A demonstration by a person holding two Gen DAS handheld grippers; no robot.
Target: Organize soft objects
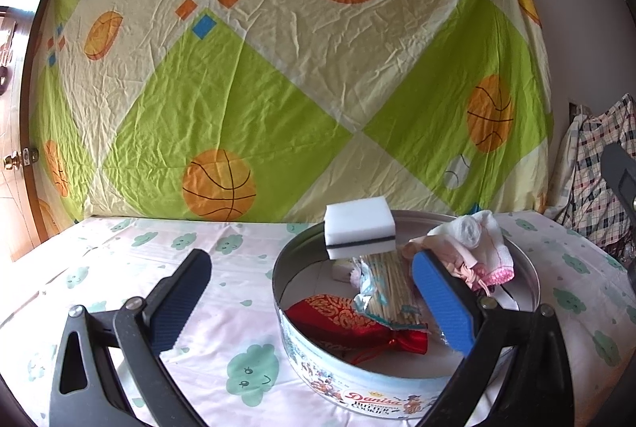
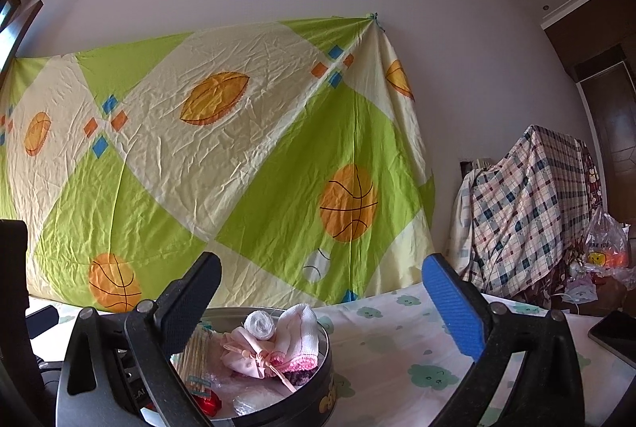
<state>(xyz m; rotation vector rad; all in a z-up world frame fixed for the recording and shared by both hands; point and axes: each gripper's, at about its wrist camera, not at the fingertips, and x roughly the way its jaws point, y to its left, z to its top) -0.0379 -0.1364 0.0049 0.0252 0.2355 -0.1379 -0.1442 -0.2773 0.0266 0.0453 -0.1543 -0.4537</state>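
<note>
Left wrist view: left gripper (image 1: 310, 292) spread wide and empty over the cookie tin (image 1: 357, 387), already filled with a white sponge (image 1: 359, 228), red pouch (image 1: 349, 323), stick bundle (image 1: 387, 284) and pink-white socks (image 1: 477, 244). Right wrist view: right gripper (image 2: 322, 303) likewise agape, empty, above the tin's far rim (image 2: 324, 355); cloud-print tablecloth (image 2: 397, 343) bare nearby. Gathering seemingly near finished; perhaps only tidying left.
</note>
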